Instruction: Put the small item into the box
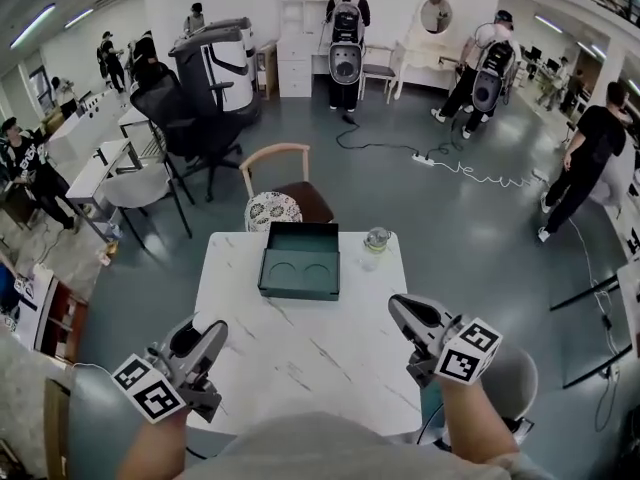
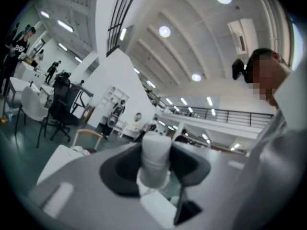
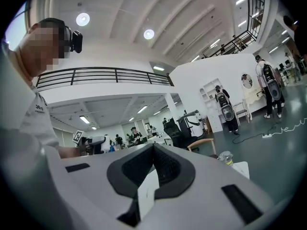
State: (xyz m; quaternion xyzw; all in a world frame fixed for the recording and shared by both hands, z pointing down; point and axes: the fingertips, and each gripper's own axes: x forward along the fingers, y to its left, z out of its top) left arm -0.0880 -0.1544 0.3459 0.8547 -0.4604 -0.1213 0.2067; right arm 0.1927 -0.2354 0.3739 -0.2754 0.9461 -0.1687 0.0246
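Small item (image 2: 156, 153), a white stubby cylinder, stands upright between the dark pads of the left claw (image 1: 212, 336), which is clamped on it from both sides; the left gripper view shows the pads pressing against its sides with its rounded top rising above them. The head view does not let me make the item out. This claw hangs over the near left corner of the tabletop (image 1: 300, 353), pointing away from the person, well apart from the box.

Over the near right part of the tabletop, the right claw (image 3: 153, 150) has its two ribbed pads drawn together, meeting in a thin line with nothing between them.

Further out, toward the far edge of the white marbled tabletop, sits the box (image 1: 299, 291), dark green and open, with two round recesses in its bottom and nothing lying in it. Just to its right stands a small clear jar (image 1: 377, 238). Beyond the far edge is a wooden chair (image 1: 275, 150) with a patterned cushion (image 1: 272, 210) on its seat. Several people stand around the hall farther back.
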